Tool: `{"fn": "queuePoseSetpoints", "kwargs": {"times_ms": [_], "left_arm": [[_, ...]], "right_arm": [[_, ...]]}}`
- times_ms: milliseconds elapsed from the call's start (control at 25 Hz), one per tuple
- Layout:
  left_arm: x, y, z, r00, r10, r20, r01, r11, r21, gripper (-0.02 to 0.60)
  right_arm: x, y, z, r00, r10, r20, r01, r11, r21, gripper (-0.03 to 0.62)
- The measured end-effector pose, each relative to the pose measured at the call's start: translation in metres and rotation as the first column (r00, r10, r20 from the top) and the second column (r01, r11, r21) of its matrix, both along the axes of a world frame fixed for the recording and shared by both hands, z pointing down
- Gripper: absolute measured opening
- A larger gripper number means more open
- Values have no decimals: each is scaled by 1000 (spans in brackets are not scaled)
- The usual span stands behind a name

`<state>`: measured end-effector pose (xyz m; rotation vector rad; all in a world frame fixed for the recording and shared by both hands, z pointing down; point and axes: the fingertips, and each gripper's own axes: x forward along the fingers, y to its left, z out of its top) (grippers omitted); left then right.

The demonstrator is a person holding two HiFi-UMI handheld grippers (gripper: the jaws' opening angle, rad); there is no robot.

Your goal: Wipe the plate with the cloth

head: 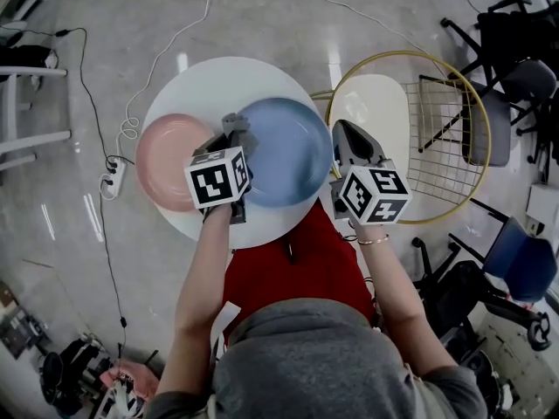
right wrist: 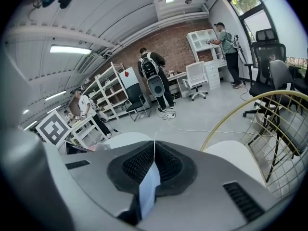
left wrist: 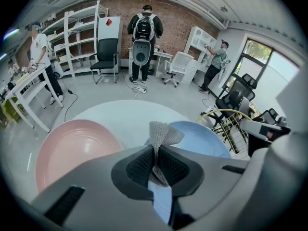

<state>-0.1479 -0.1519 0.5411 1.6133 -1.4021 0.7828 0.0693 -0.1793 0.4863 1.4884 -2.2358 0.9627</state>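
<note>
Grips a grey mesh cloth (left wrist: 162, 134) in the closed left tool (left wrist: 156, 150), above the left edge of the blue plate (head: 288, 151) on the round white bench (head: 218, 81). Pinches that plate's right rim in the closed right tool (right wrist: 154, 146). Shows a pink plate (head: 166, 160) just beside.

Colour identification: round white tabletop (head: 218, 81); pale pink round plate (head: 166, 160); pale blue round plate (head: 288, 151); grey open-mesh cloth (left wrist: 161, 134). Left gripper (head: 234, 127) and right gripper (head: 347, 133): grey bodies, cubes bearing black-on-white square markers.
</note>
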Motion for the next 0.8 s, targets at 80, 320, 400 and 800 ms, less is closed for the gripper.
{"fn": "queuePoseSetpoints", "kwargs": {"times_ms": [80, 320, 400, 800], "left_arm": [[11, 1, -10, 998, 35, -50, -34, 999, 33, 32], [79, 0, -25, 940, 183, -288, -167, 983, 81, 32], [106, 2, -29, 904, 231, -359, -211, 973, 94, 32], [192, 20, -4, 827, 418, -375, -434, 900, 46, 32]], "right_arm": [[5, 5, -2, 1000, 16, -8, -16, 1000, 3, 29], [26, 24, -1, 996, 87, -28, -87, 996, 0, 29], [33, 30, -4, 994, 111, -25, -111, 994, 4, 29], [75, 64, -14, 974, 227, -11, -227, 974, 11, 29]]}}
